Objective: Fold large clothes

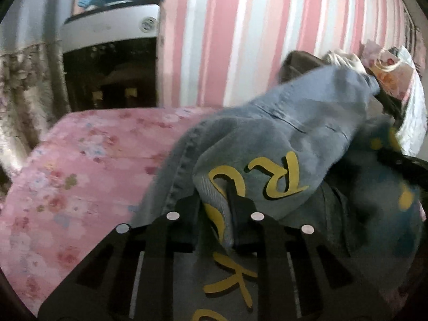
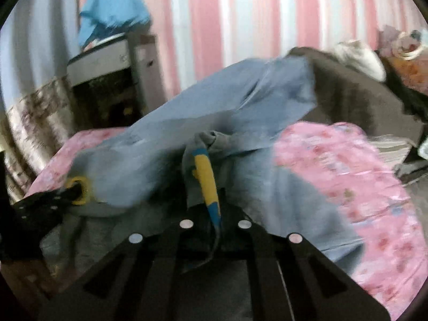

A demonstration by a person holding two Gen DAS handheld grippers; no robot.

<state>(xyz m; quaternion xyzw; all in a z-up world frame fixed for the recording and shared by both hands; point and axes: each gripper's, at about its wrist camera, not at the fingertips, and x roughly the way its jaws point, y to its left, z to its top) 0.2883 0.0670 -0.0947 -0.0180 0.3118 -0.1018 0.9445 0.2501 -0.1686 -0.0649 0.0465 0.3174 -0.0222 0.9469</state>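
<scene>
Denim bunches in both claws: the left claw (image 1: 214,200) pinches a fold of the blue denim garment (image 1: 281,144) with yellow lettering, the right claw (image 2: 211,200) clamps another fold. Beyond them the garment lies on the pink floral bed (image 1: 80,165), before a striped wall (image 1: 240,40).

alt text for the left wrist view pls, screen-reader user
The left gripper is shut on a bunched fold of a light blue denim garment with yellow letters, which lies heaped on a pink floral bedspread. Behind it is a pink-and-white striped wall; the right gripper shows dark at the right edge.
</scene>
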